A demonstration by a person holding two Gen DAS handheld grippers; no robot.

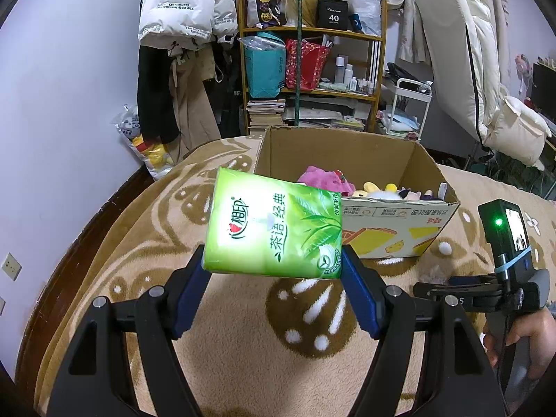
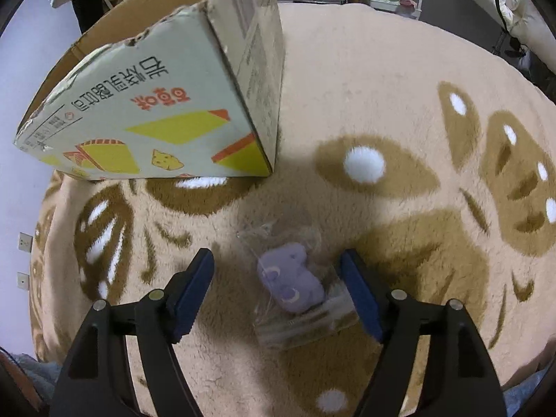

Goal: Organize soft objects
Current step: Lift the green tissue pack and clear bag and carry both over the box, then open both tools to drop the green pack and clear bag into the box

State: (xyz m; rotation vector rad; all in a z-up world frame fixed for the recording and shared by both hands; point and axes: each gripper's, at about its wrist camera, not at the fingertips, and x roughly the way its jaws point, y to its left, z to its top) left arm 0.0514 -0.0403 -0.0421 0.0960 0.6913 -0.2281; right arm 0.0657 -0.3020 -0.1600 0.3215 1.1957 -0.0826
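A tissue pack (image 1: 274, 224) is being pinched in the left claw (image 1: 272, 264), for boxing ahead; the right claw (image 2: 278, 271) is being held spread around a bagged toy (image 2: 290, 283).

The right gripper (image 2: 276, 293) hangs wide open over a bagged purple plush toy (image 2: 290, 283) on the patterned blanket (image 2: 399, 87), near a cardboard box (image 2: 166, 104).

A pale lilac wall (image 1: 69, 87) meets a cluttered wooden shelf (image 1: 312, 34) behind the beige patterned blanket (image 1: 243, 347).
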